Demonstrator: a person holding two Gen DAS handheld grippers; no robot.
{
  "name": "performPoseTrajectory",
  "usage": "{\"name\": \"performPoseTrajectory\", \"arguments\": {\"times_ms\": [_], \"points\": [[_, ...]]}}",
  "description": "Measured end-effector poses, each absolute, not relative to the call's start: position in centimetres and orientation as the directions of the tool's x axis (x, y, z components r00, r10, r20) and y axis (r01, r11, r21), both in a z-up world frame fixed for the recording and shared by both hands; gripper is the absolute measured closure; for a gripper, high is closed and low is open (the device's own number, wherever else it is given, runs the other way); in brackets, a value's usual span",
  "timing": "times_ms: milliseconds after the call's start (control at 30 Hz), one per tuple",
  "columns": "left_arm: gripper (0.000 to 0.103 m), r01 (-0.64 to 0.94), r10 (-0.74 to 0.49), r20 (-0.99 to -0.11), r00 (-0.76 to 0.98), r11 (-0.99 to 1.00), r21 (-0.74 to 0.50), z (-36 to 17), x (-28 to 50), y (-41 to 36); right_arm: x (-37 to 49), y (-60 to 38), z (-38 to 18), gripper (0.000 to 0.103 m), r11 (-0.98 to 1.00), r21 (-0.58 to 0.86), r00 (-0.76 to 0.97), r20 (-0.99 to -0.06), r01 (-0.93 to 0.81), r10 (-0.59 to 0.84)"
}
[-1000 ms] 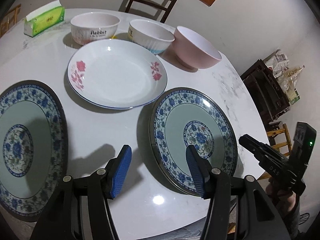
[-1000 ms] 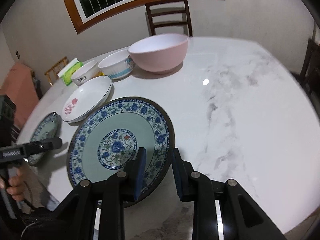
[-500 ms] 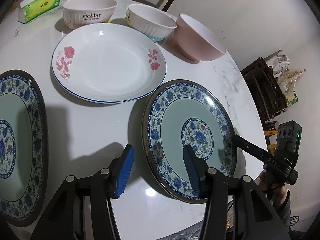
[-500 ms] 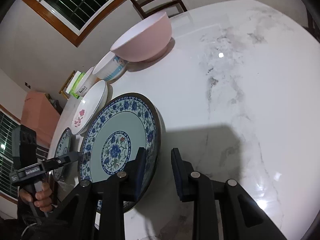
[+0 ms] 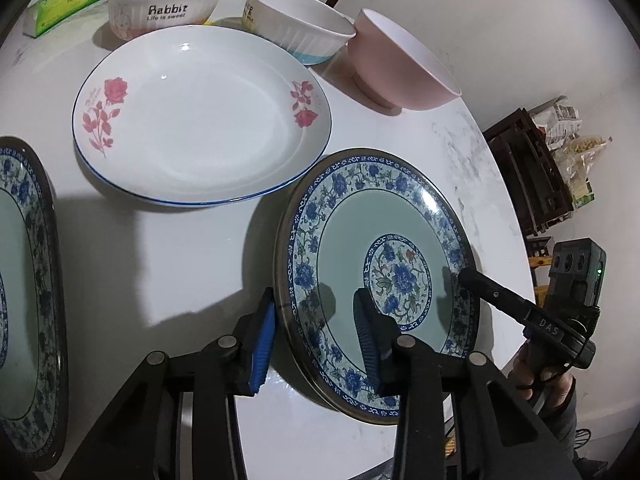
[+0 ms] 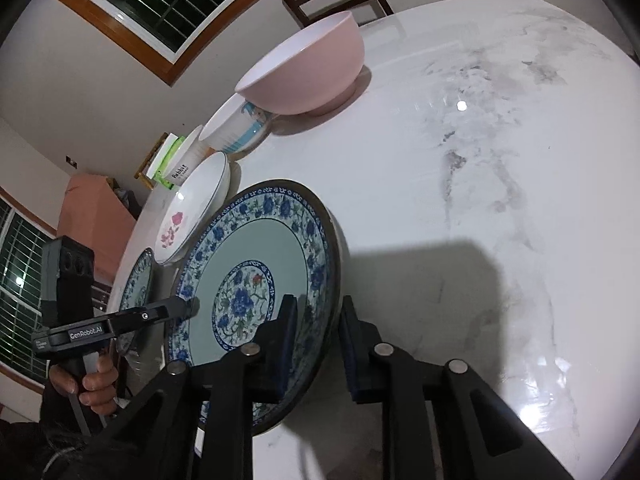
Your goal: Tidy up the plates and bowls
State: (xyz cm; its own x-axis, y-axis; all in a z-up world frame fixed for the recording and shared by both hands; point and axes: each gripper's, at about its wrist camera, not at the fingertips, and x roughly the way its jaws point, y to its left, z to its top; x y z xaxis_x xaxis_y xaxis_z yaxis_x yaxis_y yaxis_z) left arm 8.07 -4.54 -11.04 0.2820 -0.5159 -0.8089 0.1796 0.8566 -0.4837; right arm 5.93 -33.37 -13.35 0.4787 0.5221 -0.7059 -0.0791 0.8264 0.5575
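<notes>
Through the left wrist camera, a round white marble counter (image 5: 192, 264) is seen from above. A blue floral plate (image 5: 376, 280) lies near the counter's near right edge, and its left rim sits between the jaws of the left gripper (image 5: 316, 336); the jaws have just been closing, yet a gap is still visible between the pads and the rim. A white plate with red roses (image 5: 200, 120) lies toward the counter's middle, with a "Rabbit" bowl (image 5: 164, 4), a ribbed white bowl (image 5: 300, 24) and a pink bowl (image 5: 400, 64) lined along the far edge. A second blue plate (image 5: 28, 296) is cut off at the left edge. Through the right wrist camera, the blue floral plate's right rim is seen between the jaws of the right gripper (image 6: 316, 344), which have just been closing; whether the pads press on it cannot be told. A hand (image 6: 94, 384) is shown at the left holding the other gripper's handle.
</notes>
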Motion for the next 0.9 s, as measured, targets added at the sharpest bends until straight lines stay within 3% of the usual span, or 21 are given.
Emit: {"name": "performPoseTrajectory", "arguments": {"times_ms": [67, 200, 367, 900], "points": [[0.071, 0.184, -0.511, -0.81, 0.286, 0.859, -0.477, -11.0, 8.0, -4.6, 5.9, -33.3, -13.4, 0.089, 0.838, 0.54, 0.479, -0.717, -0.079, 0.507], [0.082, 0.194, -0.477, -0.827, 0.299, 0.879, -0.436, -10.9, 7.8, -4.6, 5.3, -33.2, -13.2, 0.088, 0.847, 0.527, 0.486, -0.723, -0.071, 0.491], [0.088, 0.206, -0.463, -0.835, 0.297, 0.885, -0.417, -11.0, 7.3, -4.3, 4.5, -33.3, -13.2, 0.088, 0.848, 0.528, 0.493, -0.727, -0.044, 0.478], [0.087, 0.235, -0.464, -0.82, 0.334, 0.884, -0.405, -9.7, 6.4, -4.0, 2.9, -31.7, -11.2, 0.088, 0.861, 0.506, 0.525, -0.72, -0.052, 0.454]]}}
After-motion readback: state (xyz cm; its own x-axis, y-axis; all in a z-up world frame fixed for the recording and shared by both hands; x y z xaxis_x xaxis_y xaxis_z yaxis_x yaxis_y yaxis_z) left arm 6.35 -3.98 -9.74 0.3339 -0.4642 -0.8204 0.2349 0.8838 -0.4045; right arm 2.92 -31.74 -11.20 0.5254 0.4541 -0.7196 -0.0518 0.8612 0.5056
